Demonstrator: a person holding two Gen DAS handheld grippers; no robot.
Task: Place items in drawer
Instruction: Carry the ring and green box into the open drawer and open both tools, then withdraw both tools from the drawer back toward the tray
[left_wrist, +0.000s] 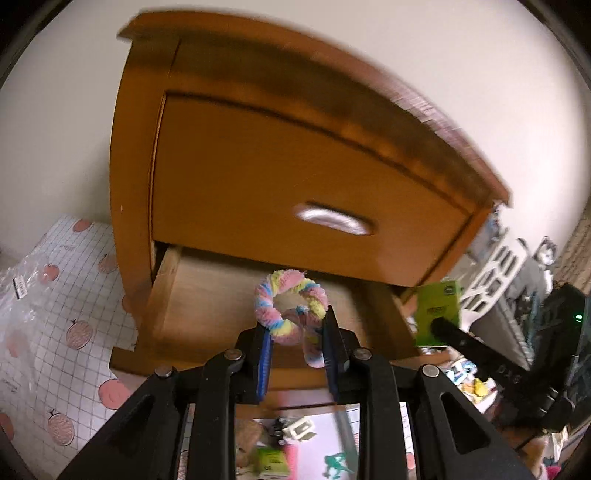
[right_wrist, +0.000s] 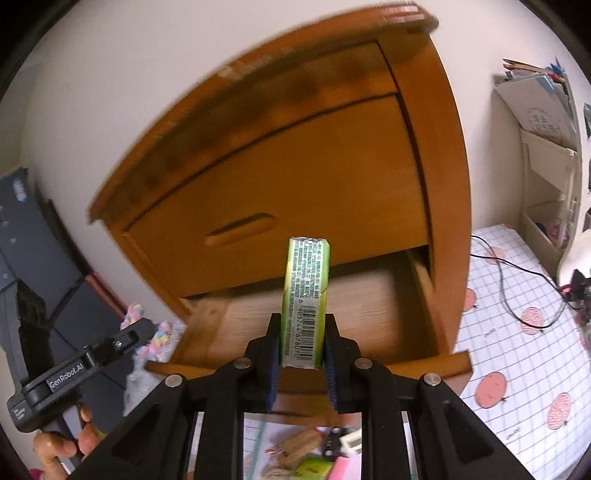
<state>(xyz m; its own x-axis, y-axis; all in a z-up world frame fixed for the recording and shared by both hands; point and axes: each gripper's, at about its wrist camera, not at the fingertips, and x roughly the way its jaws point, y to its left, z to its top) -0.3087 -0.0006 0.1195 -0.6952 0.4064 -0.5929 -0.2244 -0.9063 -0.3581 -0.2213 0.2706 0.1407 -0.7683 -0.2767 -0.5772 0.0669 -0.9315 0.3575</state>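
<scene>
Left hand-held gripper (left_wrist: 297, 334) clamping fuzzy ring (left_wrist: 288, 306), open drawer (left_wrist: 207, 295)

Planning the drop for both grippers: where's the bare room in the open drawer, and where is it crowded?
The open lower drawer shows a bare wooden floor between its side walls, from its front lip back under the closed upper drawer front. The left gripper holds the pastel fuzzy ring and the right gripper the green pack, both before that opening. The floor below is crowded with small items.

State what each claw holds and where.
Left claw clamps the ring at its lower loop; right claw clamps the green pack by its lower flat faces.
</scene>
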